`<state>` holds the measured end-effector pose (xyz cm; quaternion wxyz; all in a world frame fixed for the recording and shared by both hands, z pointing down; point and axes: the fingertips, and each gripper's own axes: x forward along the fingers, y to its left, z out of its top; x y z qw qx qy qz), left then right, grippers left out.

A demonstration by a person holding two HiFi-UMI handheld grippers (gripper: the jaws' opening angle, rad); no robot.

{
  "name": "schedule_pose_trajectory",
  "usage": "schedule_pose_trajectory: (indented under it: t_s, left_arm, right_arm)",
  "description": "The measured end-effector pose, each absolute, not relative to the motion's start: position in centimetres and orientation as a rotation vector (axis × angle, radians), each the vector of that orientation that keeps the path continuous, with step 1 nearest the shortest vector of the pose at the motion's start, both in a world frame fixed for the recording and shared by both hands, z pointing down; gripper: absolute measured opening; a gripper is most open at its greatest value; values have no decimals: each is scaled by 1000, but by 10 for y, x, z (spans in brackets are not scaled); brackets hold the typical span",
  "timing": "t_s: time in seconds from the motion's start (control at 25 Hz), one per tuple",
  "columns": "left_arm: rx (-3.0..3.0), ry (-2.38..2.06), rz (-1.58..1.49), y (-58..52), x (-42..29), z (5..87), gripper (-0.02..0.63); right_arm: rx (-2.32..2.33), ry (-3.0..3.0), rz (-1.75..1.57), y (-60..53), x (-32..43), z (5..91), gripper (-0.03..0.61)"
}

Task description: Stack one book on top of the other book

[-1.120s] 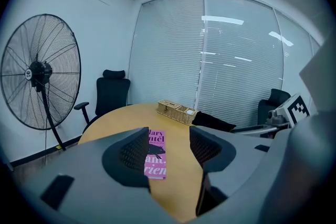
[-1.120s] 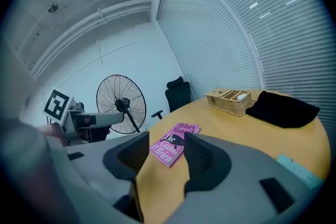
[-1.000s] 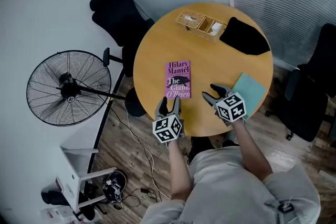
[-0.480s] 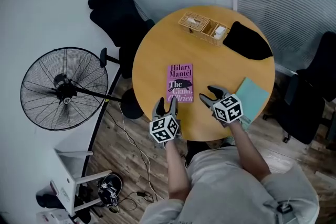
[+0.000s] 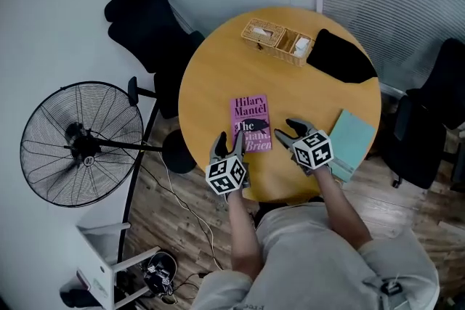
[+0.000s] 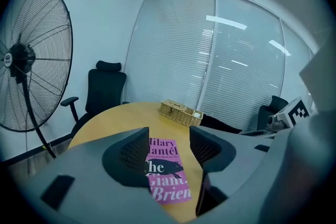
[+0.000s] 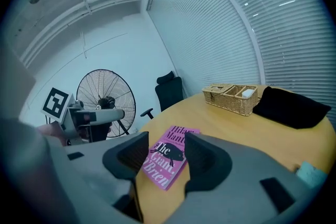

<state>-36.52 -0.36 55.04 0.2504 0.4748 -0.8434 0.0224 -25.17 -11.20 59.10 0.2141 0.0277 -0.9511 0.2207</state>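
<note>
A pink book (image 5: 251, 123) lies flat on the round wooden table (image 5: 211, 76), near its front edge. A teal book (image 5: 350, 134) lies at the table's right edge. My left gripper (image 5: 227, 142) hovers at the pink book's near left corner, open and holding nothing. My right gripper (image 5: 285, 131) stands open and holds nothing just right of that book, between the two books. In the left gripper view the pink book (image 6: 167, 176) shows through the gap of the open gripper (image 6: 169, 150). The right gripper view shows the book (image 7: 168, 156) beyond its open gripper (image 7: 166, 153), and a corner of the teal book (image 7: 311, 173).
A wicker basket (image 5: 277, 33) and a black cloth (image 5: 340, 53) sit at the table's far side. A standing fan (image 5: 80, 145) is on the floor to the left. Black office chairs (image 5: 149, 18) (image 5: 425, 127) stand beside the table.
Both grippers have moved forward over the table toward the pink book; the left one now reaches its near corner. The books have not moved.
</note>
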Motion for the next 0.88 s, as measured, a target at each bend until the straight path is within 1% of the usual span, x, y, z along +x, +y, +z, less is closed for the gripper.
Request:
schedule_pose_trajectory:
  t_s: [0.16, 0.88]
  left_arm:
    - [1317, -2283, 51, -15, -388, 547, 255]
    - [1367, -2085, 66, -35, -443, 604, 255]
  right_arm:
    - [120, -2642, 629, -120, -273, 588, 219]
    - [249, -2543, 695, -116, -334, 632, 225]
